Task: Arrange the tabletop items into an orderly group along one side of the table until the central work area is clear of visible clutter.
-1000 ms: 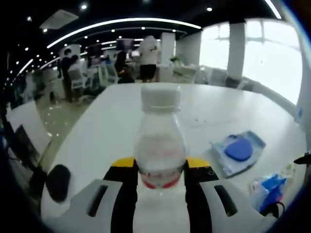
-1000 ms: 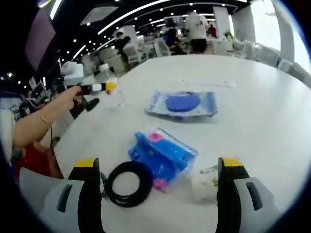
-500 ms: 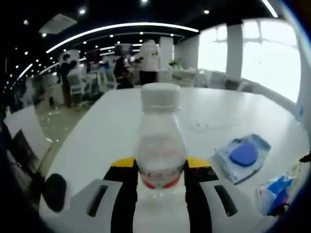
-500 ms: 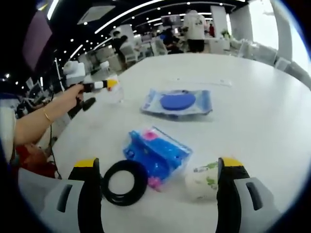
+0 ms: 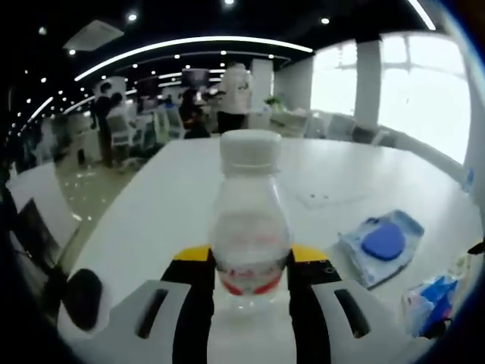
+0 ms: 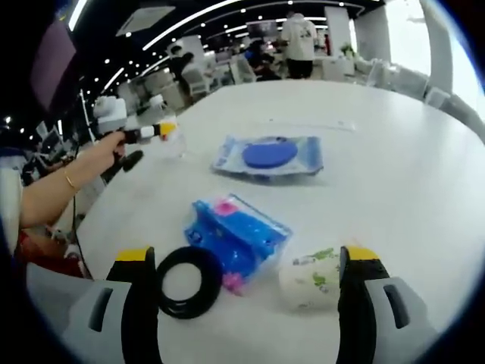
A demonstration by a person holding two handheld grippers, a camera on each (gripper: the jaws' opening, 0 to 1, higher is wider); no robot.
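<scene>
Holding a small clear bottle (image 5: 250,227) with a white cap, the left gripper (image 5: 250,282) has both jaws pressed on the bottle's lower body, at the red label band. The bottle stands upright over the white table (image 5: 182,205), near the table's left edge as this gripper sees it. In the right gripper view the same bottle (image 6: 171,140) appears small, far from the other items, at the end of the person's arm.

The right gripper (image 6: 250,284) has its jaws wide apart and holds nothing. Between them, on the table, lie a black ring (image 6: 188,281), a blue and pink packet (image 6: 236,240) touching the ring, and a small white roll with green print (image 6: 311,278) just beside the packet. A flat pack with a blue round lid (image 6: 268,155) lies beyond the packet.

I judge that the bottle is being carried to its place at the side. The next move calls for putting it down upright near the edge, then gathering the other items beside it.
</scene>
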